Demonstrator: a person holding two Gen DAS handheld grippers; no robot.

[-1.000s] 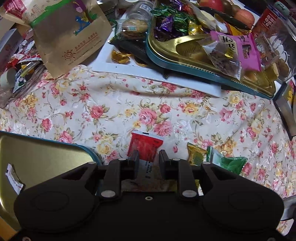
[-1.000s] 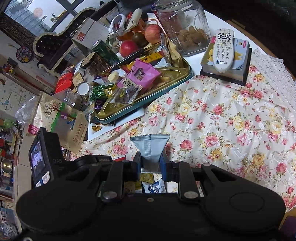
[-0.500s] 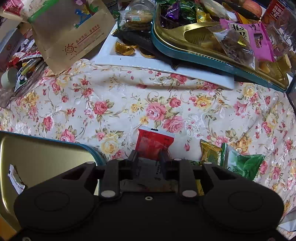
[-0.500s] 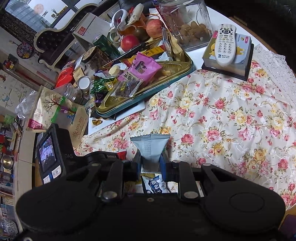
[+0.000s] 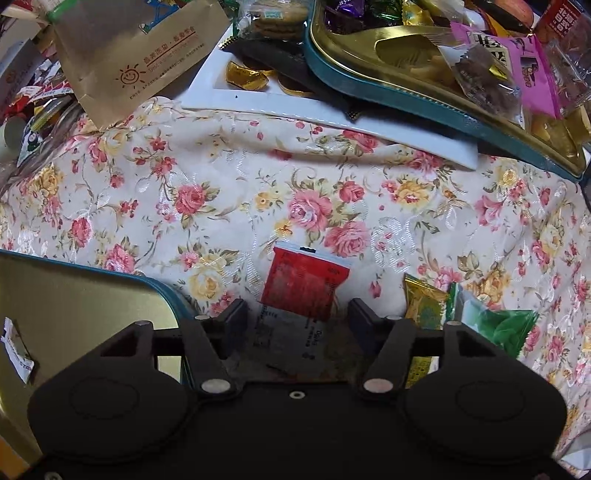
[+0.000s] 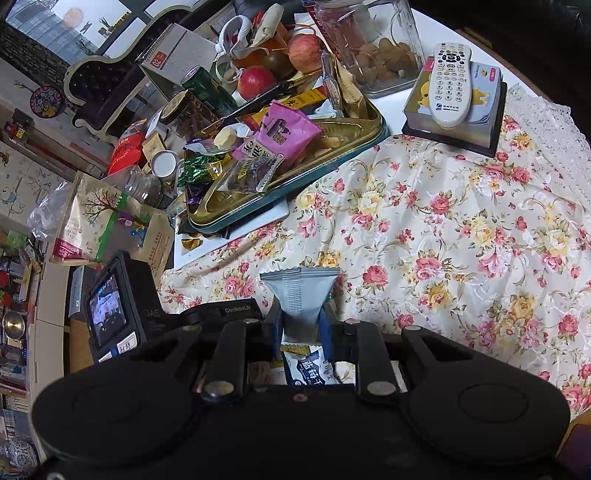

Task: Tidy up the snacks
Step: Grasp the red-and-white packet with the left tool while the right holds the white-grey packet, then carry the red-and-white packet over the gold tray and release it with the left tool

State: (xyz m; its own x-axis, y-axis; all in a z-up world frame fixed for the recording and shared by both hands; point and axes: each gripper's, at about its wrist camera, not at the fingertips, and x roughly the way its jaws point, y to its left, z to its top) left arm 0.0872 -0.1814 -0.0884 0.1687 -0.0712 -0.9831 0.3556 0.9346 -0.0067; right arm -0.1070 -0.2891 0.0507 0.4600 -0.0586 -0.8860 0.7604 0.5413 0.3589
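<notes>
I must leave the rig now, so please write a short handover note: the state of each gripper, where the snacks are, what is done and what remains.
Left gripper: jaws opening, a red foil snack packet between them on the floral tablecloth, not gripped.
Right gripper: shut on a grey-blue snack packet, held above the cloth.
Gold tin tray with teal rim at the far side already holds many snacks; a second gold tin sits beside the left gripper.
Left: place both packets, then the gold packet and green packet.

Beyond my table's floral tablecloth (image 6: 461,229) I see a dark tufted sofa (image 6: 99,85) with a pale carved frame, a bright window (image 6: 55,22) behind it, and cluttered shelves (image 6: 14,295) at the left.
</notes>
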